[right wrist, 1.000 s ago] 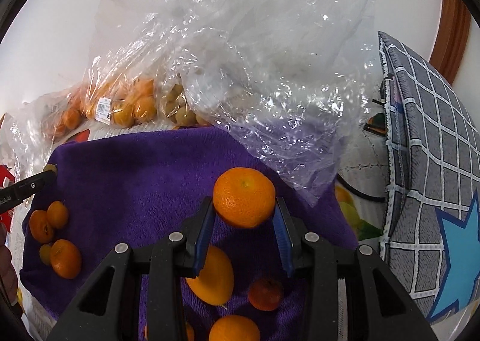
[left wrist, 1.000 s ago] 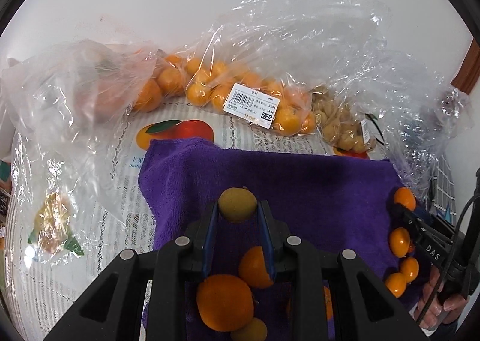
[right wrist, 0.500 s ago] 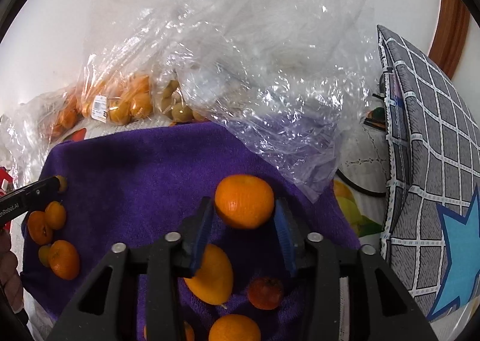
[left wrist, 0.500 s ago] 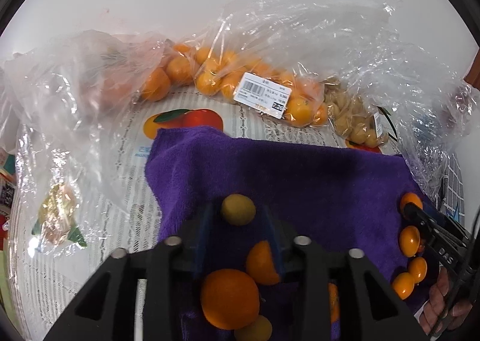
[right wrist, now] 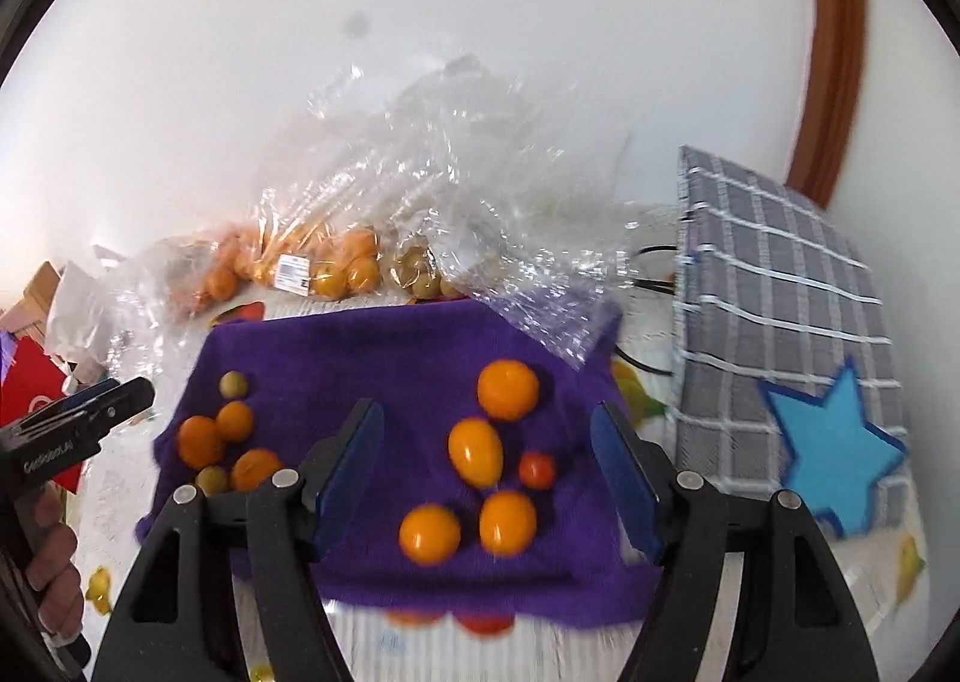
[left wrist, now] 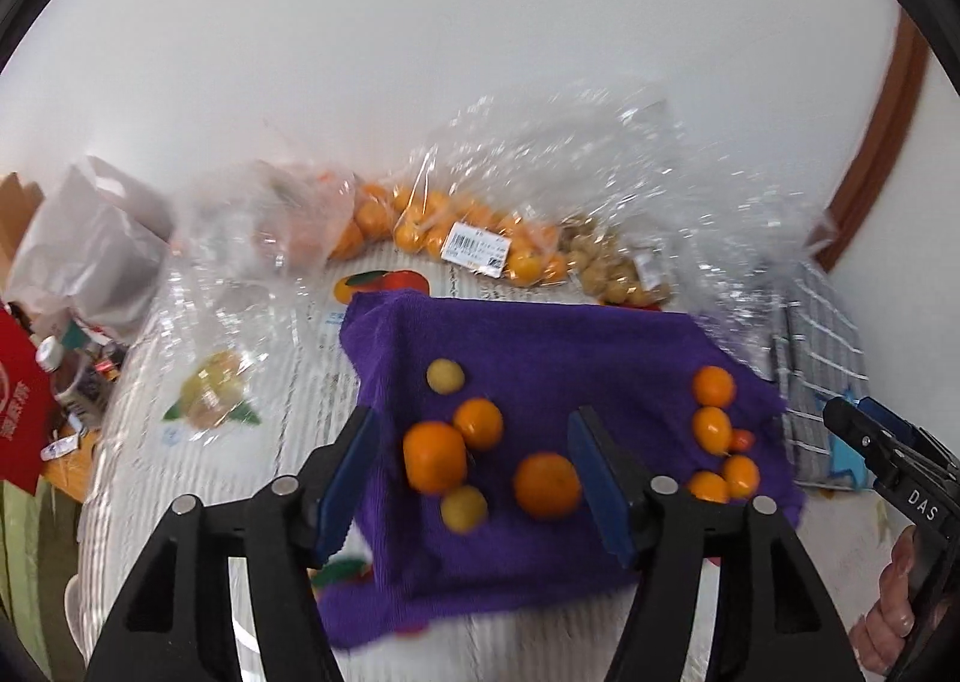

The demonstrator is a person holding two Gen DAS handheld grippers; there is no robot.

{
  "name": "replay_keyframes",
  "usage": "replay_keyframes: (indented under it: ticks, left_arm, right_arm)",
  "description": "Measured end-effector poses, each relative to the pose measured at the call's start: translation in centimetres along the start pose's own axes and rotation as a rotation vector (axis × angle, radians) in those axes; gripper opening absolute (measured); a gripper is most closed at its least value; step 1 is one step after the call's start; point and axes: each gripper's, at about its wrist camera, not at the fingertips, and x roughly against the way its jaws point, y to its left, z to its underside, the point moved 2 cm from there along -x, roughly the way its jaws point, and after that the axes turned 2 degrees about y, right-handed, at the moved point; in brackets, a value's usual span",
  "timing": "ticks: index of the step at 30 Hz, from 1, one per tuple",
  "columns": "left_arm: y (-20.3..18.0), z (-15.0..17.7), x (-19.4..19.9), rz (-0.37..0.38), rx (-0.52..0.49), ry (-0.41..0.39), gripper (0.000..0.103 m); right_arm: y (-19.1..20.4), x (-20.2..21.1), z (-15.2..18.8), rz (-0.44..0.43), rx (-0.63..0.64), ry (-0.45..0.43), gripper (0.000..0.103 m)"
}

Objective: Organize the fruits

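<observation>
A purple towel (left wrist: 552,334) (right wrist: 384,358) lies on the table with two groups of fruit. On its left side sit a yellow-green fruit (left wrist: 445,375), several oranges (left wrist: 434,457) and another yellow fruit (left wrist: 464,508). On its right side sit an orange (right wrist: 507,388), yellowish-orange fruits (right wrist: 475,451) and a small red tomato (right wrist: 536,469). My left gripper (left wrist: 477,478) is open and empty, raised above the left group. My right gripper (right wrist: 489,472) is open and empty, raised above the right group.
Clear plastic bags of oranges (left wrist: 456,238) and small yellow fruit (left wrist: 612,274) lie along the wall behind the towel. A grey checked cloth with a blue star (right wrist: 798,382) stands at the right. A red package (left wrist: 18,400) and clutter sit at the far left.
My left gripper let go of the yellow-green fruit and my right gripper let go of the orange. Both opened wide and pulled back and up from the towel.
</observation>
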Motion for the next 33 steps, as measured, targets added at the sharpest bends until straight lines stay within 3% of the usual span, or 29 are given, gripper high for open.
replay_keyframes:
  ticks: [5,9,14,18,22,33]
  left_arm:
    - [-1.6,2.7,5.4,-0.006,-0.035,-0.040,0.067]
    - [-2.6,4.9,9.1,-0.003,-0.054,-0.069,0.076]
    - [-3.5,7.7,13.0,0.007,-0.055,-0.103,0.086]
    - [-4.2,9.7,14.9,-0.001,-0.070,-0.121,0.089]
    - [-5.0,11.2,16.4,-0.016,-0.087,-0.143,0.094]
    - [-6.2,12.6,18.1,-0.040,-0.094,-0.175,0.095]
  right_arm:
    - [-0.1,5.9,2.2,0.013,0.006,-0.005,0.071]
    - [0.0,10.1,4.2,0.033,0.009,-0.034,0.071]
    - [-0.5,14.9,7.4,0.038,-0.007,-0.074,0.092]
    - [-0.3,17.9,9.7,0.063,0.024,-0.110,0.098]
    - [-0.5,19.4,11.5,0.097,0.055,-0.114,0.101]
    - [-1.7,21.4,13.9,0.101,0.035,-0.129,0.101]
